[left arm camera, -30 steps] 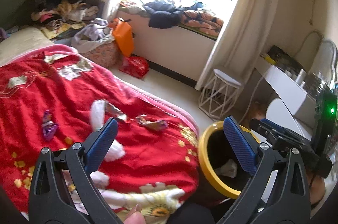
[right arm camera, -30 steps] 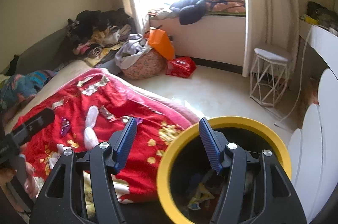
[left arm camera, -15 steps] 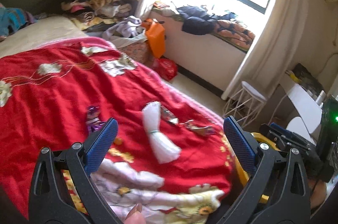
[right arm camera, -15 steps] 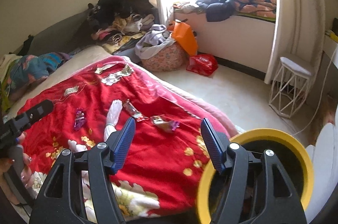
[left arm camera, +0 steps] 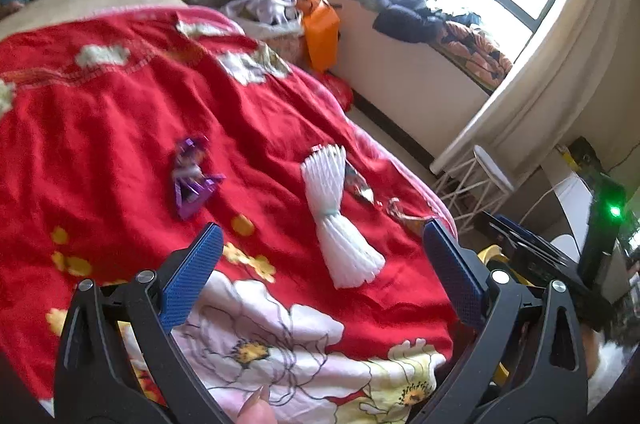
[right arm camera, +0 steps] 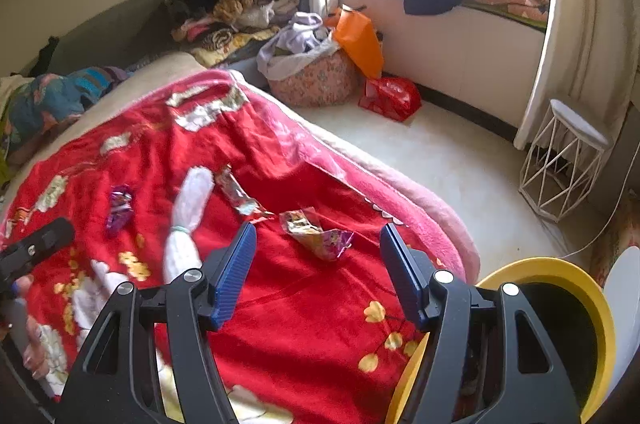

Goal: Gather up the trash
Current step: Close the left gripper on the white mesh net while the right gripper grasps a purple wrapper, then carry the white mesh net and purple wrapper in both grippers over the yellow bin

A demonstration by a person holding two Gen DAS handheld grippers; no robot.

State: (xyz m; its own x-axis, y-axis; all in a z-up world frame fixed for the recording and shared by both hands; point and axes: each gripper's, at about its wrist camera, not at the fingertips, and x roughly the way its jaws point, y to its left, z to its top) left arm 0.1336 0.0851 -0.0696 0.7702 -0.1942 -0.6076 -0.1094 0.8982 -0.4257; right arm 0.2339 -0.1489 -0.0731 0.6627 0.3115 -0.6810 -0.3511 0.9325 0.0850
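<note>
Two grippers, both over the red blanket (right arm camera: 304, 308), both empty. Left gripper (left arm camera: 320, 276) spread wide, blue pads well apart, nothing between them but blanket and the white bundle (left arm camera: 340, 220) lying just ahead. Right gripper (right arm camera: 318, 272) also gaping open, hovering just short of the crumpled gold wrapper (right arm camera: 316, 232).

Trash count on the blanket: four pieces. One purple wrapper (right arm camera: 119, 210) off to the left, one white bundle (tied in the middle with a pale band, looks like foam netting), one silvery wrapper (right arm camera: 240, 194) just right of the bundle's far end, and the one gold wrapper nearest the bed edge. Same purple wrapper (left arm camera: 192, 180) in the left view, lying apart from the bundle.

One bin (right arm camera: 588, 304), yellow rim, dark inside, down at the right beside the bed corner, partly behind the right gripper's frame. Only a sliver of yellow rim visible in the left view. Contents too dark to tell.

Elsewhere: one white wire stool (right arm camera: 564, 164) by the curtain, one orange bag (right arm camera: 360, 40) leaning on one floral basket (right arm camera: 316, 80) heaped with clothes, one red bag (right arm camera: 390, 96) on the floor, plus piles of clothes on the window ledge and by the far wall (not counting those).
</note>
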